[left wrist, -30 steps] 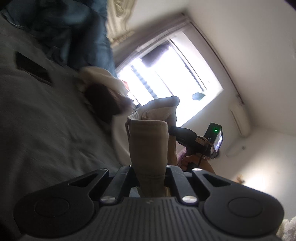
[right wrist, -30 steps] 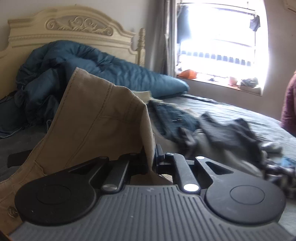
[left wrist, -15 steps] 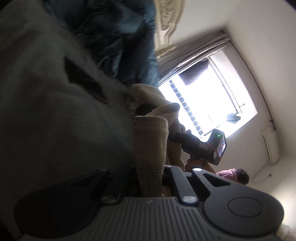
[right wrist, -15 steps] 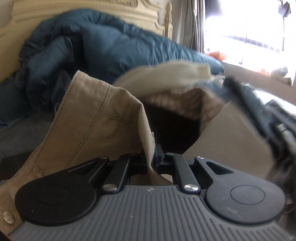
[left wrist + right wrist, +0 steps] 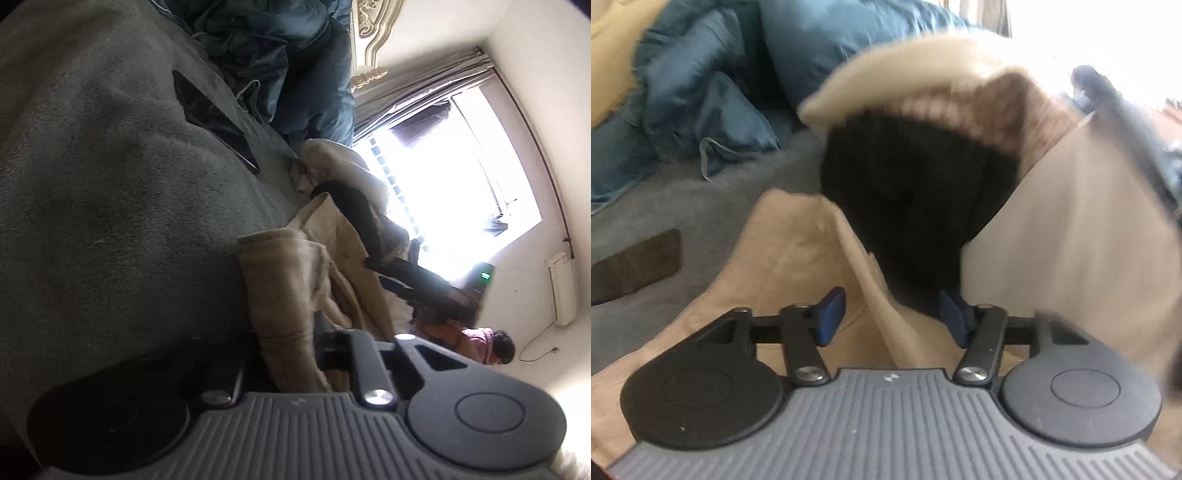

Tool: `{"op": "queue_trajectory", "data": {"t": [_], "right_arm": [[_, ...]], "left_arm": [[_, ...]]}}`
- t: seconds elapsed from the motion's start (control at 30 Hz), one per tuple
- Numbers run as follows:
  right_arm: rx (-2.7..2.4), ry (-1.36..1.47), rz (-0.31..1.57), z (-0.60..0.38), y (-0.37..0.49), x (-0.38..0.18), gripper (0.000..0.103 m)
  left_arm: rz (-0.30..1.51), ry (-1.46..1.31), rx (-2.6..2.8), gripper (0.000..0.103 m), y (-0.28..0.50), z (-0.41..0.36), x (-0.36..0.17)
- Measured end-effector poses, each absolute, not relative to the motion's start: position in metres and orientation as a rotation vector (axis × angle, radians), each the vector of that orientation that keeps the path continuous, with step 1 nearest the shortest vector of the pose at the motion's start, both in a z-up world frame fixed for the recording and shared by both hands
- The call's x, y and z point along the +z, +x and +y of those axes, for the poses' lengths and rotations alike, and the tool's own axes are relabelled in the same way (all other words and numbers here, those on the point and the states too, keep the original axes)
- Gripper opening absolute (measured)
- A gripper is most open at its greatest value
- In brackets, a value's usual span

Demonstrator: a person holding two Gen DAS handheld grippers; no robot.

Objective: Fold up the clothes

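The tan trousers (image 5: 798, 258) are seen lying on the grey bed cover (image 5: 701, 199), with a fold of them standing up between the fingers of the right gripper (image 5: 892, 317). Its blue pads (image 5: 831, 314) are spread wide and are opening, and the cloth is not pressed by them. In this view a black garment (image 5: 908, 192) and a cream one (image 5: 886, 77) are shown at 12 o'clock, much blurred, with a blue quilt (image 5: 746, 66) at 10 o'clock and a dark flat thing (image 5: 631, 266) on the cover at 9 o'clock. The other view is turned on its side. There the left gripper (image 5: 288, 354) is seen with a rolled edge of the trousers (image 5: 280, 295) between its fingers. The jaws are opening, but one finger is hidden in the dark, so it cannot be told if the cloth is pinched. Only this view shows the right gripper (image 5: 384, 273) from outside, at 3 o'clock, held in a hand (image 5: 447, 332). A bright window (image 5: 461, 192), a curtain (image 5: 424, 88), a carved headboard (image 5: 369, 37) at 12 o'clock and a white unit on the wall (image 5: 561, 288) are also shown only here.
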State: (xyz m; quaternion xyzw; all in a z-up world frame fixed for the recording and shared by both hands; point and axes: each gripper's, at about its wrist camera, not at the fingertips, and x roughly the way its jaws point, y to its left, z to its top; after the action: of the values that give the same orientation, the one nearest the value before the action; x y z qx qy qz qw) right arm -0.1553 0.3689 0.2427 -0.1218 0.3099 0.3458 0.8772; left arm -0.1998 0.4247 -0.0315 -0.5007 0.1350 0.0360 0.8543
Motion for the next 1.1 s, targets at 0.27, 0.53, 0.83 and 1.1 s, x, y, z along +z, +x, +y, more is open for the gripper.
{"op": "queue_trajectory", "data": {"t": [0.27, 0.53, 0.83, 1.1], "right_arm": [[1.003, -0.302, 0.576, 0.342, -0.239, 0.284, 0.056], [1.234, -0.535, 0.66, 0.414, -0.309, 0.248, 0.04], [1.179, -0.404, 0.737, 0.449, -0.302, 0.22, 0.027], [1.16, -0.199, 0.812, 0.408, -0.277, 0.24, 0.029]], "left_arm": [[0.289, -1.07, 0.066, 0.032, -0.201, 0.422, -0.033], [0.304, -1.07, 0.064, 0.023, -0.208, 0.421, -0.039], [0.252, -0.954, 0.161, 0.053, -0.233, 0.419, -0.02], [0.214, -0.749, 0.193, 0.063, -0.229, 0.419, 0.018]]}}
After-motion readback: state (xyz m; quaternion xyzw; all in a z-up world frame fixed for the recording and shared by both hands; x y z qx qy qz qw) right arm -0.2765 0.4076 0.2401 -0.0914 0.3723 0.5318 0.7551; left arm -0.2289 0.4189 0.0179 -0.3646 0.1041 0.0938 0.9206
